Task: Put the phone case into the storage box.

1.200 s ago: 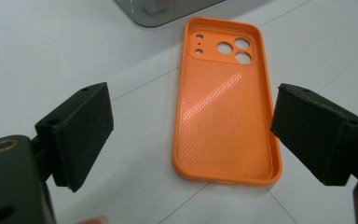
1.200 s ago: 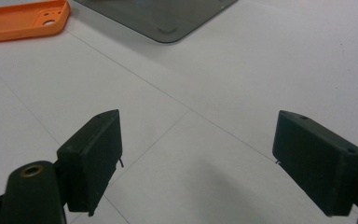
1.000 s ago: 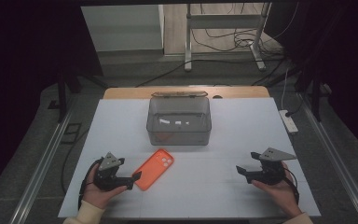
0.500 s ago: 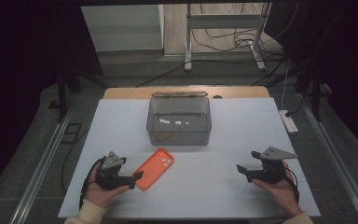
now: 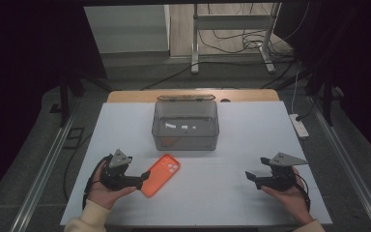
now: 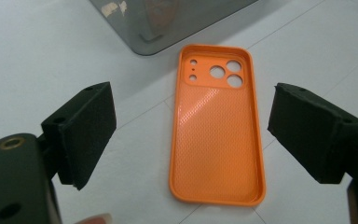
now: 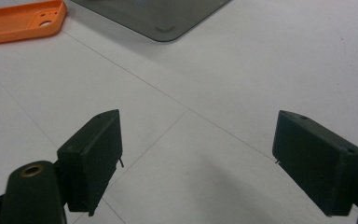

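my left tongs gape wide and empty, with the orange phone case flat on the counter straight ahead between the pads, hollow side up. i'd lower and pinch across its long edges; it's probably soft. my right tongs sit wide open, empty, well apart.

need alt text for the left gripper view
An orange plastic phone case lies inner side up on the white table, framed between the open black jaws of the left claw, which do not touch it. A corner of a smoky clear plastic box sits just beyond.
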The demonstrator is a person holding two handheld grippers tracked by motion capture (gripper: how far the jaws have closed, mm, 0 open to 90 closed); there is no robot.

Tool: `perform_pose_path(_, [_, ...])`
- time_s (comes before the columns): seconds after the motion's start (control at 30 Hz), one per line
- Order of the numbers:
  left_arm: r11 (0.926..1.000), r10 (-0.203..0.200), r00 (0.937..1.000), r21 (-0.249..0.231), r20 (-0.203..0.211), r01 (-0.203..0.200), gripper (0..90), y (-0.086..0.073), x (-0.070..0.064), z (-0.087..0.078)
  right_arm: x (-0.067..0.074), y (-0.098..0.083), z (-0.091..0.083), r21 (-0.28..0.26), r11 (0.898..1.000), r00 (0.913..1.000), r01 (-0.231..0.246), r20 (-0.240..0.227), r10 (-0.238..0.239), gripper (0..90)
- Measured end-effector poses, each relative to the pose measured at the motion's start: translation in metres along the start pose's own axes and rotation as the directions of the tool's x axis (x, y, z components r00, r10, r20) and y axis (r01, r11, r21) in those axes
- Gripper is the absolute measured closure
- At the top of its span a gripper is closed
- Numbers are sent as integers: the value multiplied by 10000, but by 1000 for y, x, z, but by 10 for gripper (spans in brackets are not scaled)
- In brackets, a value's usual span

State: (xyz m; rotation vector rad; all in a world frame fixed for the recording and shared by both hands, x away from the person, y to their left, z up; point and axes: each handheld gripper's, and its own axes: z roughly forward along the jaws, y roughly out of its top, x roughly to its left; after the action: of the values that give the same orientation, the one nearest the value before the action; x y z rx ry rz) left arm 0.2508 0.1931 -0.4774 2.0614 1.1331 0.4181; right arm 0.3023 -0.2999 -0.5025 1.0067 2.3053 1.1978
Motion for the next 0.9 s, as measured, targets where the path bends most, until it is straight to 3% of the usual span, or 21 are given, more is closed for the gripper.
perform_pose_path(0.53, [9977,178,9998,659,51,-181,162,12,3,10,0,-2,2,154,9999,9999,-34,139,32,157])
perform_pose_path(0.9, [9910,234,9994,1309,264,-267,168,24,6,19,0,-2,2,179,9998,9999,9,134,-11,157])
